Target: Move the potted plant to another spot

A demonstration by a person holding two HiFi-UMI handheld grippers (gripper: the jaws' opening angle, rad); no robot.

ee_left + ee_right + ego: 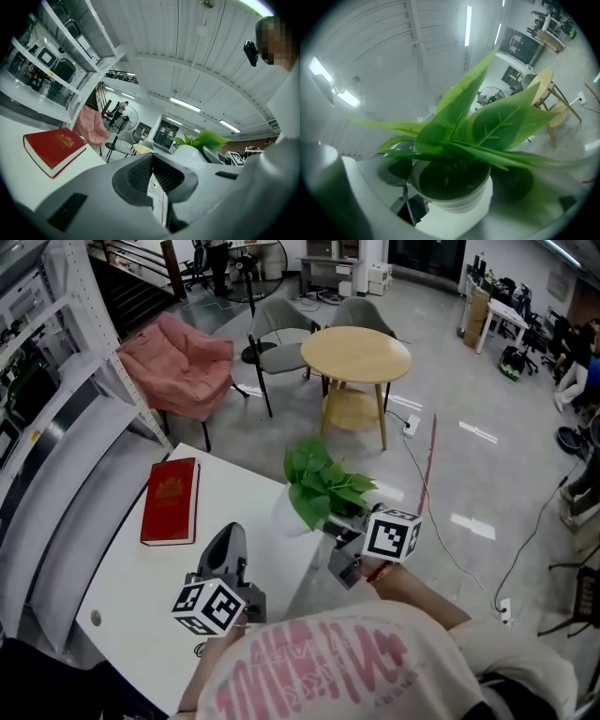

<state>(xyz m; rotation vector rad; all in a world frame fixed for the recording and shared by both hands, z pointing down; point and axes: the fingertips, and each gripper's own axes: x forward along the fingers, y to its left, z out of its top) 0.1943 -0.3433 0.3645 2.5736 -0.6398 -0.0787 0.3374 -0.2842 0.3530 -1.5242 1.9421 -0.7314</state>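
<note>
Gripping green leafy plant in white round pot [292, 507]: right gripper [454, 187] clamps pot walls. Left gripper [151, 164], 7 o'clock of plant, closed, empty. Judgement: carry upright, slowly.

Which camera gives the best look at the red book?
The head view: the book lies flat on the table, whole cover visible from above. The left gripper view shows the book closer but at a low slant. The right gripper view misses it.
</note>
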